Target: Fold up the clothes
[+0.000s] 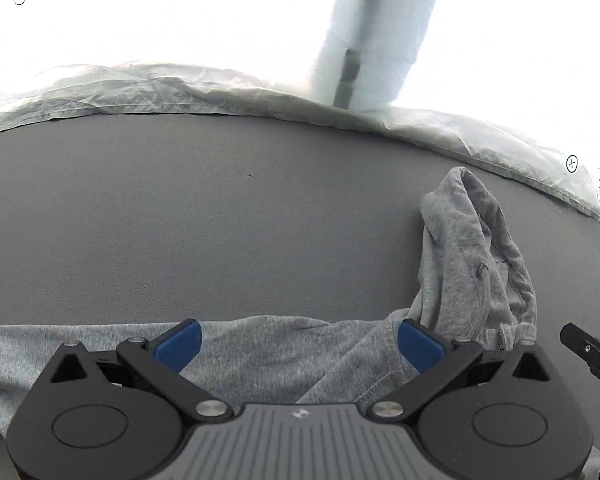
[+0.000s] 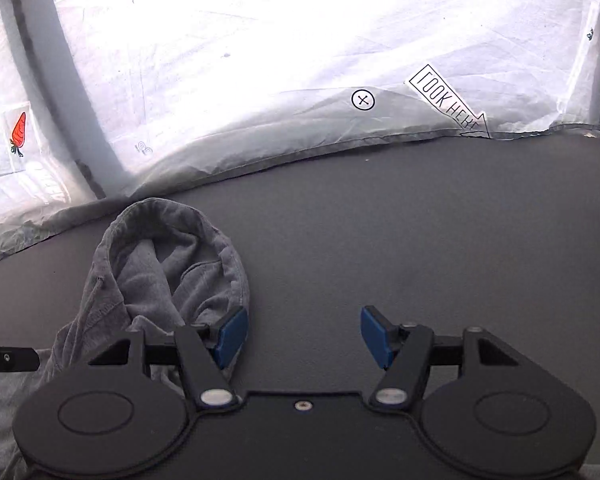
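Grey garment (image 1: 472,256) crumpled, one end bunched upright on dark table (image 1: 180,220).

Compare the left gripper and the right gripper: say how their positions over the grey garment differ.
The left gripper hovers with grey garment spread between its fingers; the right gripper has mostly bare dark table between its fingers. Only the right gripper's left pad overlaps the bunched hood. Both are open with blue pads.
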Action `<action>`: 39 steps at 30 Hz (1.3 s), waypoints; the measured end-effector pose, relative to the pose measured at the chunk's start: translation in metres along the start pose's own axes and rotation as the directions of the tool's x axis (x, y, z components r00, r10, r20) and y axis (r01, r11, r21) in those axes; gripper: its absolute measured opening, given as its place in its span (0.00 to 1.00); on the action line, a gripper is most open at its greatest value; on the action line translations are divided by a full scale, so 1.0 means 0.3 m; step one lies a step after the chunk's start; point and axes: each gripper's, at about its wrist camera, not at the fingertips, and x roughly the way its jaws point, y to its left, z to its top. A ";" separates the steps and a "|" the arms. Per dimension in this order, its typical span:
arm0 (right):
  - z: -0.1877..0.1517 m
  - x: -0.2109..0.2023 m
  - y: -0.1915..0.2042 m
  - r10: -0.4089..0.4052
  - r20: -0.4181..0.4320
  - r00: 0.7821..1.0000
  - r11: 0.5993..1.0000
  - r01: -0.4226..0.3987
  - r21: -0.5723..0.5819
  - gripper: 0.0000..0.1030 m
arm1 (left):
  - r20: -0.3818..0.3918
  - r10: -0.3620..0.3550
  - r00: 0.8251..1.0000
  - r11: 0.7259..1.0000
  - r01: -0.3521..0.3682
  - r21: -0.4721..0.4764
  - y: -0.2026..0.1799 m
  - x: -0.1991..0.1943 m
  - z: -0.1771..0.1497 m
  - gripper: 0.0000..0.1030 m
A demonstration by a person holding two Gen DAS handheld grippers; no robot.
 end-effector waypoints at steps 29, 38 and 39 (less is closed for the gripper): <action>0.340 0.118 0.358 0.030 0.256 0.966 0.871 0.100 -0.481 0.39 | 0.179 0.147 0.973 0.973 -0.175 0.149 -0.128 0.087 0.241 0.96; 0.077 -0.046 -0.058 -0.051 0.087 0.995 0.986 0.064 -0.154 0.60 | 0.175 0.041 0.984 0.995 -0.057 0.083 0.018 -0.130 -0.049 0.97; 0.027 -0.067 -0.108 -0.082 0.060 0.995 0.987 0.089 -0.134 0.60 | 0.164 0.053 0.985 0.995 -0.066 0.073 0.036 -0.151 -0.096 0.97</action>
